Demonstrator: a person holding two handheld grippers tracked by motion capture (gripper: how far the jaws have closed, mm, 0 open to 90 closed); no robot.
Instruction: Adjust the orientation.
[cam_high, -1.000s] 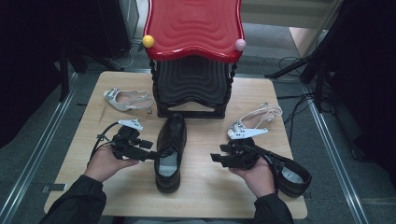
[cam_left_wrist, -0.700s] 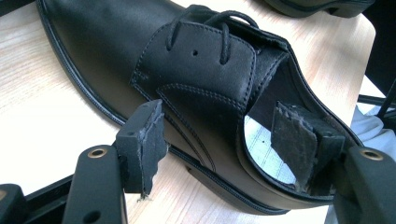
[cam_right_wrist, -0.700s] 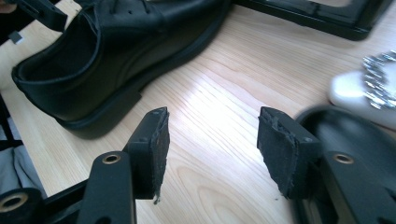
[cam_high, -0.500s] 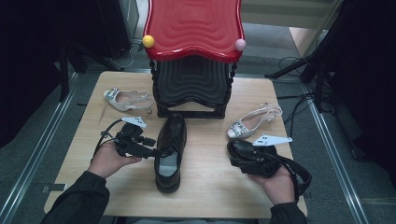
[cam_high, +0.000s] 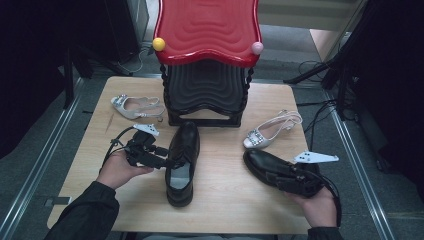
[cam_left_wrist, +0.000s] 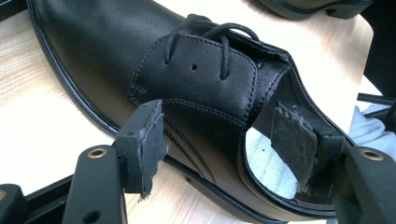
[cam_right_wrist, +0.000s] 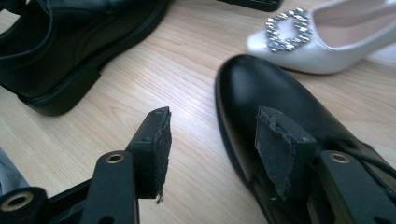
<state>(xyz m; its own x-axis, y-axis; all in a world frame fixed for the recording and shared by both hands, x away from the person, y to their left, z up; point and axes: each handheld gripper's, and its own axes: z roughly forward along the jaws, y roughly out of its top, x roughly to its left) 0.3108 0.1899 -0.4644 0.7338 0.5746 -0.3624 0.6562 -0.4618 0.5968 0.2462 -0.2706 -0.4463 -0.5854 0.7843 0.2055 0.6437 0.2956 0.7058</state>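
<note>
A black lace-up shoe stands in the middle of the wooden table, toe toward the stool. My left gripper is open astride its left side wall, one pad outside and one inside the opening. A second black shoe lies at the right. My right gripper hangs open over it and its jaws have just been closing a little. The shoe's inner edge is between them, with one pad above the leather and the other over bare wood.
A black stool with a red wavy top stands at the table's far middle. A white heeled shoe lies at the far left. Another, with a jewelled buckle, sits just beyond the right black shoe.
My right hand and gripper have moved to the right and nearer the table's front edge, with the second black shoe under them. The left hand has stayed at the middle shoe.
</note>
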